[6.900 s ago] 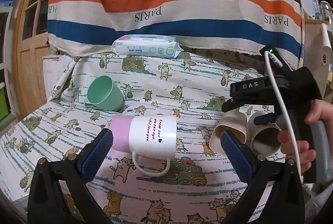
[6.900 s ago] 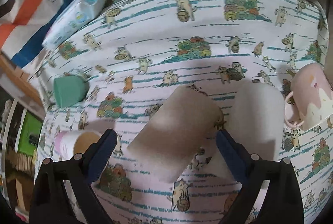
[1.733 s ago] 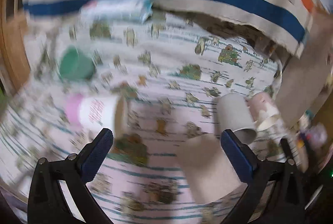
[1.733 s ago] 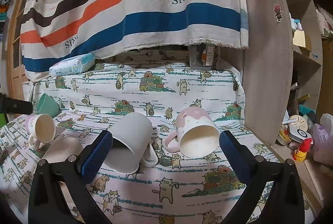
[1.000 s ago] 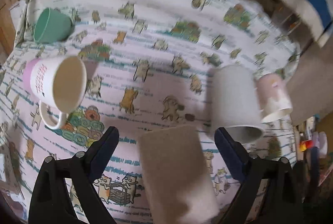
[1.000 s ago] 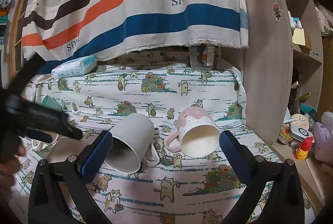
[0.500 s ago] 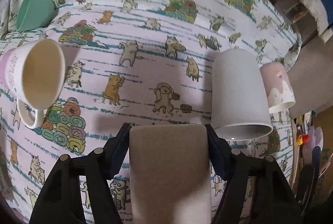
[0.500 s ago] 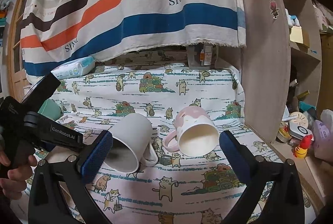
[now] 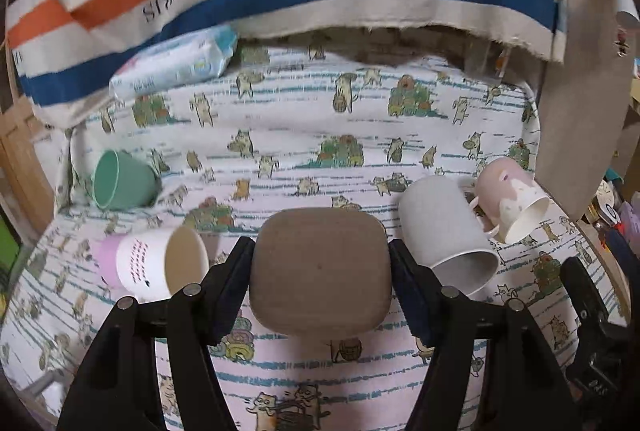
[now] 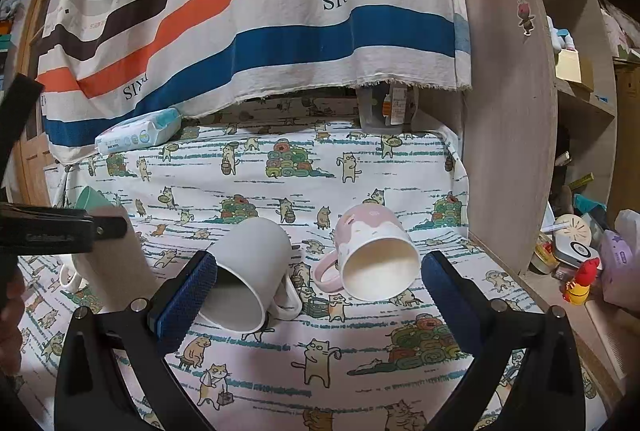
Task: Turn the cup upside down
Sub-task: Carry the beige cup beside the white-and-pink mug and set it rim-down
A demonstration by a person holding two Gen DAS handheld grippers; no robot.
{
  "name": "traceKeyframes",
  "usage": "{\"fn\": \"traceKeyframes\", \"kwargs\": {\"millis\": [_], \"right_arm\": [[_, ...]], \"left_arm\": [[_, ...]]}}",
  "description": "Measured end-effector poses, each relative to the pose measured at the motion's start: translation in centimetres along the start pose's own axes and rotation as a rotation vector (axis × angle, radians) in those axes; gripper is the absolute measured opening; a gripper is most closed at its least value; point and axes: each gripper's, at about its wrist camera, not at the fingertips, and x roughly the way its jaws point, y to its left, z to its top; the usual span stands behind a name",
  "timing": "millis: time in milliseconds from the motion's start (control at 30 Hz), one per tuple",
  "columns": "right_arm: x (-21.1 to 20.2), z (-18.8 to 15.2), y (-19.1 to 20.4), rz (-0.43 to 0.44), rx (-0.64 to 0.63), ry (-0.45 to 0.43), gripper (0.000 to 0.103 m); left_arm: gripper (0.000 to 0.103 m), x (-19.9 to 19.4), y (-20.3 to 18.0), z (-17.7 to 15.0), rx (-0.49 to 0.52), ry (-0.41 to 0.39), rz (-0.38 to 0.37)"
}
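My left gripper [image 9: 320, 287] is shut on a beige cup [image 9: 320, 271], pads on its two sides, with its flat base facing the camera. The same cup shows at the left edge of the right wrist view [image 10: 116, 255], held above the cloth under the left gripper. My right gripper [image 10: 318, 295] is open and empty, hovering in front of a grey mug [image 10: 248, 275] and a pink mug [image 10: 376, 255], both lying on their sides.
A cat-print cloth [image 9: 360, 135] covers the table. A white-and-pink mug [image 9: 156, 263] and a green cup [image 9: 120, 185] lie on their sides at left. A wipes pack [image 9: 176, 65] lies at the back under a striped drape. A wooden panel [image 10: 508, 111] bounds the right side.
My left gripper has closed on the beige cup and turned it from lying lengthways to base toward the camera, lifting the view to the back wall. The right gripper has stayed put.
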Motion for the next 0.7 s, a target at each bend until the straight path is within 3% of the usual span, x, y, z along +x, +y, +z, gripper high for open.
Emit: {"fn": "traceKeyframes", "kwargs": {"millis": [200, 467, 700], "right_arm": [[0.1, 0.0, 0.0, 0.007, -0.004, 0.005, 0.103], [0.3, -0.1, 0.1, 0.026, 0.002, 0.019, 0.103], [0.5, -0.1, 0.1, 0.027, -0.001, 0.020, 0.103]], "left_arm": [[0.066, -0.6, 0.0, -0.2, 0.002, -0.047, -0.017], [0.066, 0.0, 0.0, -1.5, -0.022, -0.073, -0.096], [0.066, 0.8, -0.9, -2.0, 0.040, -0.094, -0.092]]}}
